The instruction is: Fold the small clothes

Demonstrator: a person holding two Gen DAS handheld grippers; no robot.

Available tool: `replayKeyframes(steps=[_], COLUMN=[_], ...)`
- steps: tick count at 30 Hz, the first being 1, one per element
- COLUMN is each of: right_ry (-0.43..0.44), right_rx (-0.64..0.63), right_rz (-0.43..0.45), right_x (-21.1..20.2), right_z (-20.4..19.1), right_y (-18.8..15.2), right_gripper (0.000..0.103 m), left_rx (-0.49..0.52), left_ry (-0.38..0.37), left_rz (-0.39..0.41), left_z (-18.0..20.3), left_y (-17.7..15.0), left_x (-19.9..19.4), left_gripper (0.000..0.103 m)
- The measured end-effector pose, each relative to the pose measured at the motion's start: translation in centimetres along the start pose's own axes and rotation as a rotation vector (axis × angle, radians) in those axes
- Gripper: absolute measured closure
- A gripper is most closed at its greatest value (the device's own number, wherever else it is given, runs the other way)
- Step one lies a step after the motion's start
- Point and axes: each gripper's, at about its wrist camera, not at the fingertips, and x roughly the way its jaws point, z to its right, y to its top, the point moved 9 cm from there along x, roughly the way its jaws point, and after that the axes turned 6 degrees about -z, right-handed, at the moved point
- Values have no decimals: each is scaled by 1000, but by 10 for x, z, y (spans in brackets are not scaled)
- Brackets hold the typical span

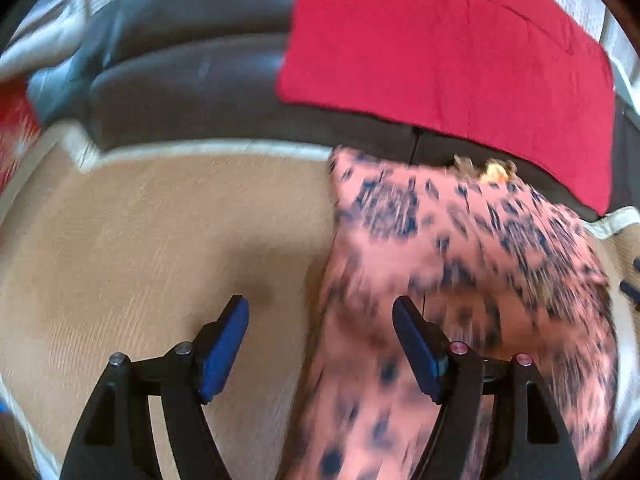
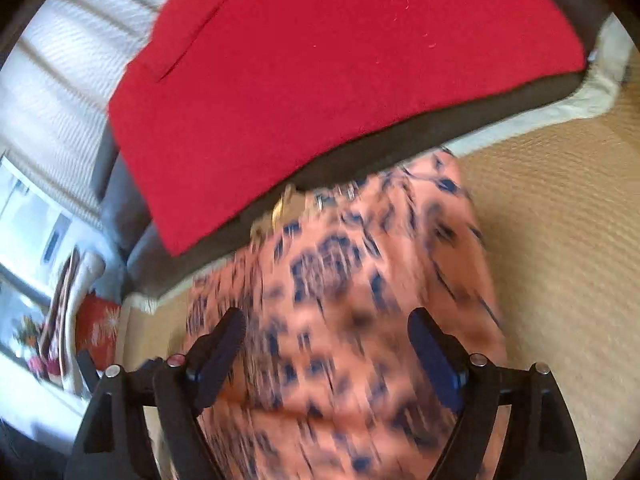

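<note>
A salmon-pink garment with dark blue spots [image 1: 460,280] lies on the tan mat [image 1: 140,240], blurred by motion. My left gripper [image 1: 320,320] is open above the garment's left edge, its right finger [image 1: 416,344] over the cloth and its left finger [image 1: 224,344] over the mat. In the right wrist view the same garment [image 2: 340,300] fills the middle. My right gripper [image 2: 326,332] is open above it, with both fingers over the cloth and nothing held.
A dark sofa [image 1: 192,80] stands behind the mat with a red cloth [image 1: 440,40] draped over it, which also shows in the right wrist view [image 2: 320,80]. A white border [image 1: 208,148] edges the mat. A window with blinds [image 2: 60,100] is at the left.
</note>
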Motion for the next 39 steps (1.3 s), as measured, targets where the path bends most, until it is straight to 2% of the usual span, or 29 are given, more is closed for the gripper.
replayKeyframes(steps=[6,9,12,14,17,21,23,24,25,26,29,33,34,35,36,37,39], right_ry=[-69,-69,-29,-30,52,-17,-7,4,11,10,2,-13,-26,-39,-49,-56,-40], right_rx=[26,71,119,73,77,38,29,33,41,42,77,72,59,49,41,48,84], right_rz=[-136,-169,-181,-176,-196,-237,-255,-269,-281,-285,-276,-297,-307,-316,-328,-349,-361], right_x=[-61,-87,-94,-98,-98,-92,-86,-84,-82,-82,-84,-83,-80,-77,-75,-72,-71], right_z=[67,97,102,95,79,77,73,72,71,72,78,78,77,76,76,78,78], right_y=[-124,-175,-213,-221,-224,-232,-232,-234,-236,-239,-241,-241,-242,-243,-244,-245,-245], right_gripper=[16,16,17,17,17,20,26,37,43,43,43,39,39,40,56,94,96], left_rx=[-48,-32,-45,-45,-47,-78,-84,-86,-87,-82,-60,-69,-71,-68,-66,-82,-97], left_ry=[-54,-38,-81,-90,-99,-104,-90,-83,-83,-98,-78,-77,-75,-69,-79,-107,-126], left_rz=[-108,-99,-116,-134,-119,-142,-148,-143,-138,-142,-186,-196,-198,-202,-227,-233,-185], left_z=[-29,-25,-15,-8,-9,-10,-11,-10,-9,-5,0,0,0,0,2,2,2], left_y=[-116,-146,-162,-172,-179,-187,-190,-190,-189,-188,-191,-193,-192,-192,-192,-191,-184], left_x=[-32,-43,-45,-48,-65,-61,-57,-58,-60,-61,-53,-48,-47,-44,-41,-42,-59], left_gripper=[27,27,27,27,27,27,28,28,28,28,43,44,48,83,96,96,97])
